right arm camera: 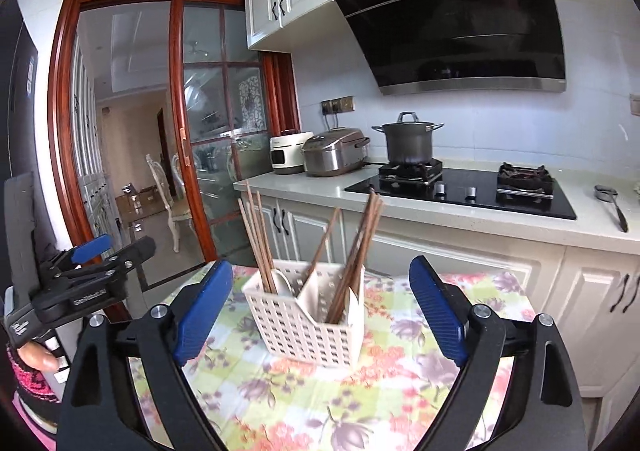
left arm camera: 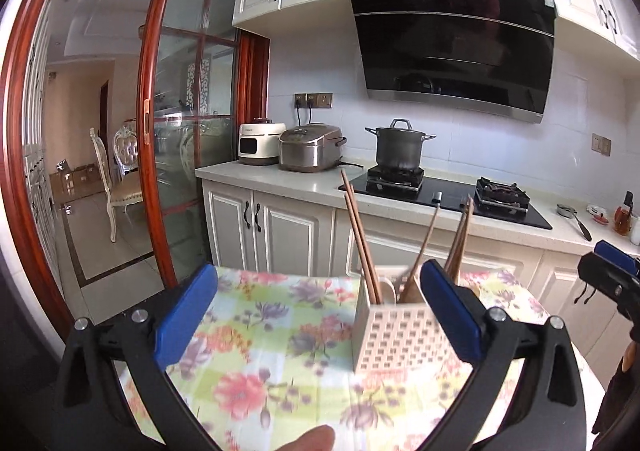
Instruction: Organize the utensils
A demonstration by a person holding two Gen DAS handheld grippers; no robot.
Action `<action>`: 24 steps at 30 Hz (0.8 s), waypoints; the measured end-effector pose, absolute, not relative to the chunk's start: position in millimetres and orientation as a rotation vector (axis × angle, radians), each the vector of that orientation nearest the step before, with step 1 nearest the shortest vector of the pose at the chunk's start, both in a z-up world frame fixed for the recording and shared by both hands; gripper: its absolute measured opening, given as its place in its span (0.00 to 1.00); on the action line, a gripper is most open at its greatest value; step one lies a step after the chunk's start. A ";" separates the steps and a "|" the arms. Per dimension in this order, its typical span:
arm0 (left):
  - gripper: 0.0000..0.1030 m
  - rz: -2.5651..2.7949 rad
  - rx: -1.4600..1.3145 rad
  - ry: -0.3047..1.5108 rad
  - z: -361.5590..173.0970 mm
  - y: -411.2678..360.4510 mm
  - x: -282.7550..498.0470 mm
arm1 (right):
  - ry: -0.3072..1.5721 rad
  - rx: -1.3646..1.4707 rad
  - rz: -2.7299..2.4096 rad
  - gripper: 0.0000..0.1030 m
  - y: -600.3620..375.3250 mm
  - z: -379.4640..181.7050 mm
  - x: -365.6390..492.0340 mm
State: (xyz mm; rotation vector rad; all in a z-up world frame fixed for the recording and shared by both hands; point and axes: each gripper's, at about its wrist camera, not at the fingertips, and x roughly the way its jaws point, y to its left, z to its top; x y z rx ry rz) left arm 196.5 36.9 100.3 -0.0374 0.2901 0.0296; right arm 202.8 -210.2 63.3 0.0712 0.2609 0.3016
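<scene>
A white perforated utensil holder (left arm camera: 400, 335) (right arm camera: 308, 327) stands on the floral tablecloth (left arm camera: 260, 331) (right arm camera: 404, 363). Brown chopsticks (left arm camera: 360, 239) (right arm camera: 256, 235) stick up out of its compartments, and a white spoon (right arm camera: 282, 283) rests inside. My left gripper (left arm camera: 318, 275) is open, with the holder just beyond its right finger and nothing between the pads. My right gripper (right arm camera: 320, 269) is open too, and the holder sits ahead between its spread fingers, untouched. The left gripper (right arm camera: 120, 247) also shows at the left edge of the right wrist view.
Behind the table runs a white counter (right arm camera: 304, 187) with a black hob (right arm camera: 460, 191), a steel pot (right arm camera: 408, 141), a rice cooker (right arm camera: 336, 157) and a ladle (right arm camera: 612, 203). Cabinet doors (left arm camera: 280, 227) face the table. A wood-framed glass sliding door (left arm camera: 188, 131) stands at the left.
</scene>
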 end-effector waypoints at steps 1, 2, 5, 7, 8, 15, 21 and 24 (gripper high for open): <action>0.95 0.027 -0.038 0.289 95.3 36.9 190.2 | 0.262 0.071 0.296 0.82 -210.8 58.3 199.0; 0.95 0.028 -0.036 0.288 89.7 37.4 181.6 | 0.268 0.072 0.294 0.82 -211.4 53.5 195.6; 0.95 0.028 -0.023 0.286 77.5 36.4 164.7 | 0.288 0.073 0.282 0.82 -213.9 36.8 187.0; 0.95 0.027 -0.018 0.293 70.2 33.7 157.6 | 0.303 0.068 0.274 0.82 -214.5 28.4 183.4; 0.95 0.022 -0.017 0.297 67.2 32.4 155.3 | 0.314 0.061 0.272 0.82 -214.2 23.5 182.2; 0.95 -0.019 0.016 0.349 44.7 15.3 139.0 | 0.385 0.038 0.280 0.82 -207.8 5.3 180.5; 0.95 -0.041 0.025 0.357 48.9 5.0 136.8 | 0.396 -0.001 0.267 0.82 -201.1 9.1 176.7; 0.95 -0.043 0.028 0.366 51.1 3.2 137.2 | 0.403 0.001 0.266 0.82 -202.0 10.1 176.8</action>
